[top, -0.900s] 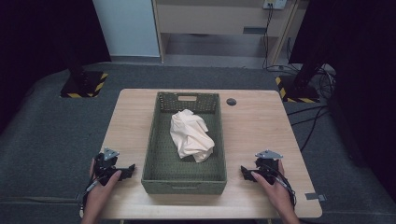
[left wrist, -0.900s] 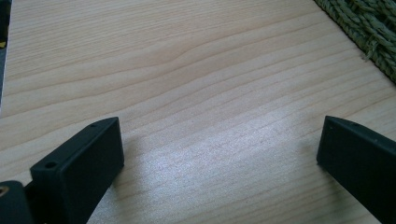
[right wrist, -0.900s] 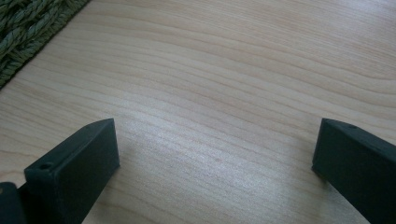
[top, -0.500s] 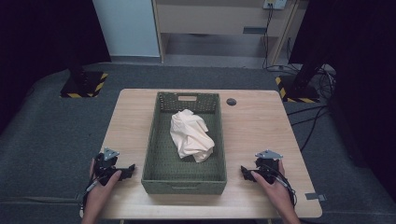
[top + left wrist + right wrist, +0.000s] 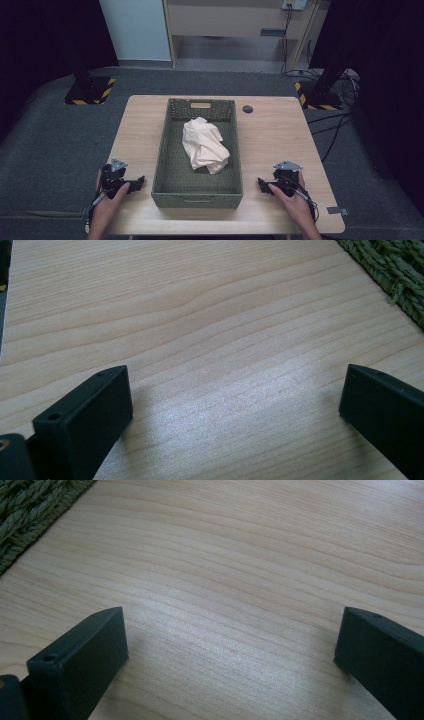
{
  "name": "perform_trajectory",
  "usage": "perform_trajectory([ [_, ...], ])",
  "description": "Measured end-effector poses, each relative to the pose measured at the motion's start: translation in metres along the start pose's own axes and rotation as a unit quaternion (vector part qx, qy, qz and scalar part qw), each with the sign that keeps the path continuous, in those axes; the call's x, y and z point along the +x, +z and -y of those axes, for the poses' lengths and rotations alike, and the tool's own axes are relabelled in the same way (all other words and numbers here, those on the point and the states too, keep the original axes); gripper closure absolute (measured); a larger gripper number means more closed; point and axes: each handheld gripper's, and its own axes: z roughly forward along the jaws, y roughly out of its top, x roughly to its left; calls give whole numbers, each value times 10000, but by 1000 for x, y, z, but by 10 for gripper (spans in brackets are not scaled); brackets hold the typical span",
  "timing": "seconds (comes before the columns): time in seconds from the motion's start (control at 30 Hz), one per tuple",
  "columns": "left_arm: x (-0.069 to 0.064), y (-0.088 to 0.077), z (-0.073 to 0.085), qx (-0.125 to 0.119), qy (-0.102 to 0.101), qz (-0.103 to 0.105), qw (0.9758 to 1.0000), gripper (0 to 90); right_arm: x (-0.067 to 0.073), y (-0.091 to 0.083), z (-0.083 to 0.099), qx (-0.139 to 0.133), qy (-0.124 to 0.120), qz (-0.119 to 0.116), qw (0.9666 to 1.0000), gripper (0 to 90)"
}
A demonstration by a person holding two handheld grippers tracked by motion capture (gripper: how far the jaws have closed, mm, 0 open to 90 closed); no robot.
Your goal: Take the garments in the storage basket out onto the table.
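Lying lengthwise in the green basket [image 5: 165, 150], the cream cloth [image 5: 204, 145] points away.

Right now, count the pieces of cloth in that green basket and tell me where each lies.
1. A crumpled cream cloth lies in the middle of the green basket, toward its far end. More could be folded inside the bundle; I cannot tell.
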Motion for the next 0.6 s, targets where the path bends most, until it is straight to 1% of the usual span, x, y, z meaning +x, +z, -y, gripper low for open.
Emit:
perform_trajectory([
  [0.3, 0, 0, 0, 1, 0, 0, 10000, 0, 0, -2, 0, 25, 0, -20, 10000, 25],
  [0.6, 0, 0, 0, 0, -1, 0, 10000, 0, 2, -9, 2, 22, -50, -70, 10000, 31],
])
